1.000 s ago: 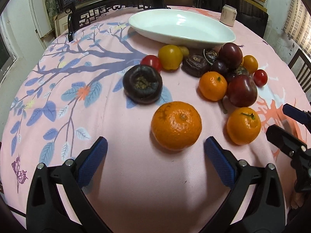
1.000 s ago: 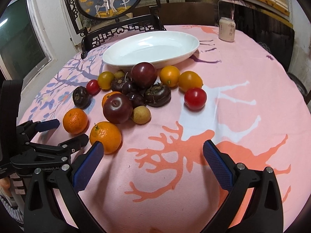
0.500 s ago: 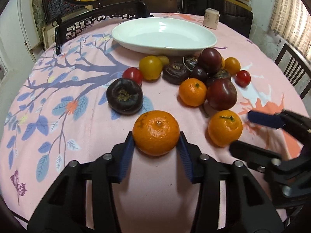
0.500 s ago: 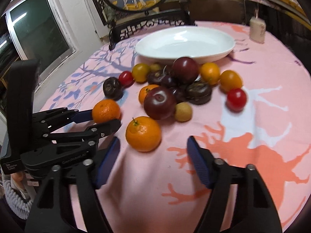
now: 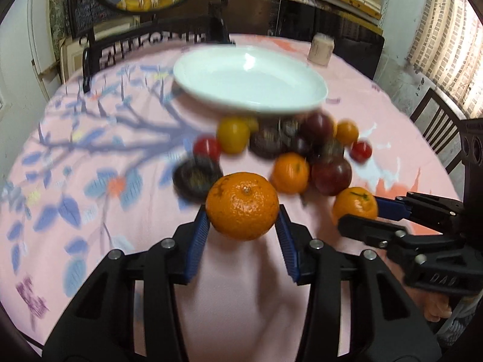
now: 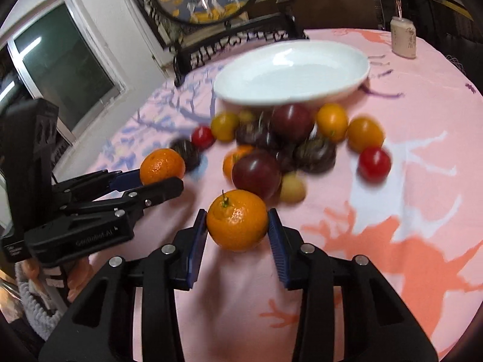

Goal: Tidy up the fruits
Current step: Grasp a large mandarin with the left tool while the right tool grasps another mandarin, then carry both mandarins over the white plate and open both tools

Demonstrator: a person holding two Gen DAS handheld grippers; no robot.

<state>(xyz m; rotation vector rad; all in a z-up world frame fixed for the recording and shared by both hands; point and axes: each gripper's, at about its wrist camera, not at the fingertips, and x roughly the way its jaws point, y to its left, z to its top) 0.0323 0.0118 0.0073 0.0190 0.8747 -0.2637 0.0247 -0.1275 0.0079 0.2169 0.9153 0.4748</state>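
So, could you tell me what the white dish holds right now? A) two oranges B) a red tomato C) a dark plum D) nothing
D: the white dish shows only bare glaze in both views, while each tongs, left and right, grips an orange short of it.

The white plate (image 5: 250, 78) lies bare and open at the far side, but the heap of fruit (image 6: 289, 147) sits just in front of its near rim (touching it, as far as the blur allows). Bare pink tablecloth (image 6: 422, 114) spreads to the right of the heap. A small jar (image 6: 404, 37) stands well beyond the plate.
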